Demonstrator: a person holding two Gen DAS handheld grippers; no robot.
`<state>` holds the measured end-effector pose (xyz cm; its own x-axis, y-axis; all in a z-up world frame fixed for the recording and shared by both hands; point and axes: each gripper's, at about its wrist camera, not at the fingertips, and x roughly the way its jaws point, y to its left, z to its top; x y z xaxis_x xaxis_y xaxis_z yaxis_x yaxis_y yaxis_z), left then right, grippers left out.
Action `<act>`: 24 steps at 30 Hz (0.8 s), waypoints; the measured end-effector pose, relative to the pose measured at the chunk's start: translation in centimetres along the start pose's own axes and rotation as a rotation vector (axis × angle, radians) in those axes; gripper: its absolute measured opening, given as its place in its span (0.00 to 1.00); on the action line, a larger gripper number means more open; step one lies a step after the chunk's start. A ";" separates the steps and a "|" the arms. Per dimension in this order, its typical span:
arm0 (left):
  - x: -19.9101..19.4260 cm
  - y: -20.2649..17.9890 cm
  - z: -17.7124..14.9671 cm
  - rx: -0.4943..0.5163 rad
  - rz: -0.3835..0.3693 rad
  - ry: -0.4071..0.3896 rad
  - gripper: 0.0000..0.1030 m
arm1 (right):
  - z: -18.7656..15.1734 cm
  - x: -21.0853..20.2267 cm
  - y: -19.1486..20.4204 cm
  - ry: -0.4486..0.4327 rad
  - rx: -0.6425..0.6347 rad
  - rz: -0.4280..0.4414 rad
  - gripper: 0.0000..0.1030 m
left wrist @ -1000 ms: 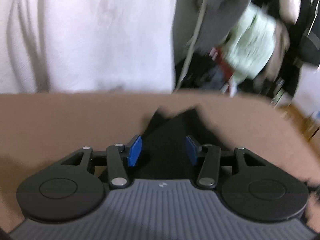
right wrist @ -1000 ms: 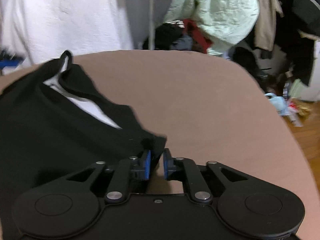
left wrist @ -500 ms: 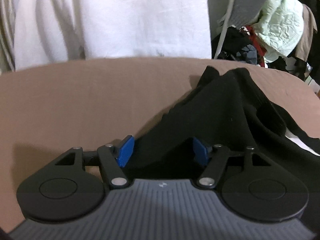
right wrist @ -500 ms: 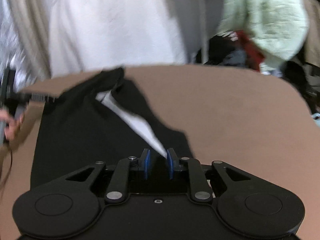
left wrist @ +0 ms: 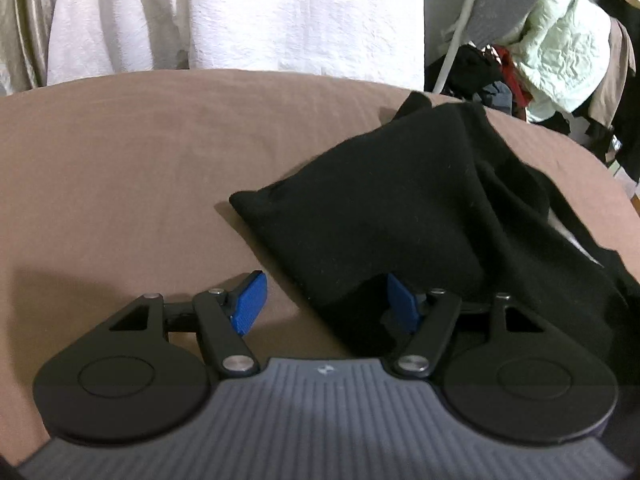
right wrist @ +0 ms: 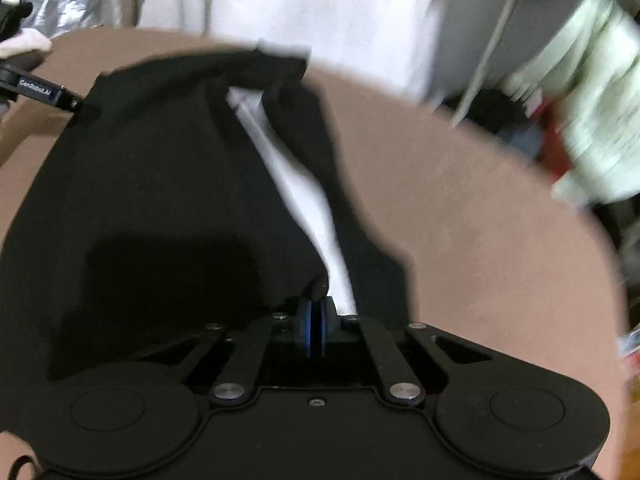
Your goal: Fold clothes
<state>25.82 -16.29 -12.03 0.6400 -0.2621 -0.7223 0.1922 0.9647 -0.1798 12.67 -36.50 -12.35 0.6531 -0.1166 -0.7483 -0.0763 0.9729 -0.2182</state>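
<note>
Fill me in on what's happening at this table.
A person with a handheld gripper in each hand is folding a black garment with a white lining on a brown table. The left gripper is open over the garment's near edge, its pads not pressing the cloth. The right gripper is shut at the garment's edge; whether it pinches cloth is unclear.

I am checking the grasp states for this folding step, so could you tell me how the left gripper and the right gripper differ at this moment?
The left gripper has its blue pads wide apart; the right gripper has its pads pressed together. A corner of the black garment lies loose between the left pads, not pinched, while the right gripper is shut at the garment's edge. The left view is sharp; the right is blurred. Both point down over the brown table.
</note>
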 end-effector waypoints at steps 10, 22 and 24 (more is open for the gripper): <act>0.0 -0.2 -0.9 -0.019 0.017 0.019 0.65 | -2.7 0.4 -4.9 0.075 0.279 -0.118 0.06; -2.0 -0.8 -2.0 -0.014 -0.021 -0.095 0.65 | 3.6 -0.3 -4.5 -0.083 0.368 0.078 0.45; -3.0 -0.7 -2.1 0.000 -0.015 -0.194 0.65 | 6.7 1.1 -3.9 -0.027 0.324 0.250 0.55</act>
<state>22.16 -16.08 -11.17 0.7687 -0.2765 -0.5768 0.2031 0.9606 -0.1898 18.77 -39.04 -8.10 0.6640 0.1325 -0.7359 0.0033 0.9837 0.1800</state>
